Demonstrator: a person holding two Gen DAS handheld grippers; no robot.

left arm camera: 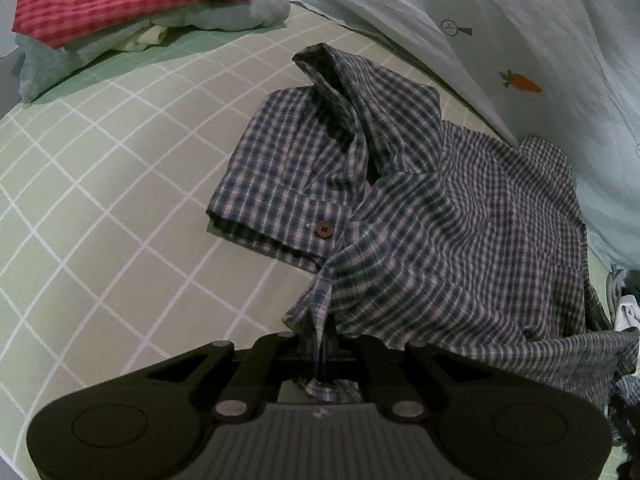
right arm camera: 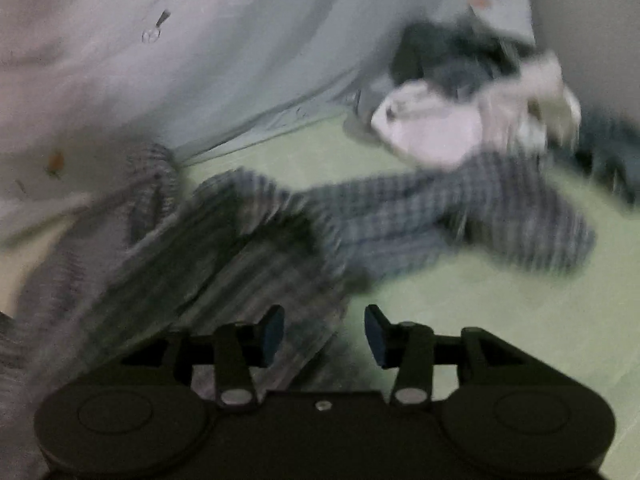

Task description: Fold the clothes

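Left wrist view: left tongs [left arm camera: 320,344] clamped tight on a hem edge of the blue plaid shirt [left arm camera: 420,216], cloth pinched between the jaws w/ a bit poking out behind them. Shirt lies crumpled on the bed [left arm camera: 100,208], which has a green sheet w/ a white grid. One short sleeve w/ a brown button [left arm camera: 323,229] is spread flat toward the bed's middle; a fold of cloth stands up in a peak above it. Rest of the shirt drapes off to the right side, bunched. At the bed's far left corner sits a pile of folded clothes [left arm camera: 140,12], red-checked piece on top, pale blue and cream ones under it. Along the far edge runs a pale blue blanket [left arm camera: 520,32] w/ small carrot prints, touching the shirt's far side.

Right wrist view, v. blurry: right tongs [right arm camera: 324,334] apart, nothing between the blue pads [right arm camera: 376,336]; they hang just above the shirt's near edge and bare green sheet. Other sleeve of the shirt stretches out toward the right. Beyond it, near the bed's far right corner, a heap of unfolded clothes [right arm camera: 460,112], white and dark pieces, details can't be made out.
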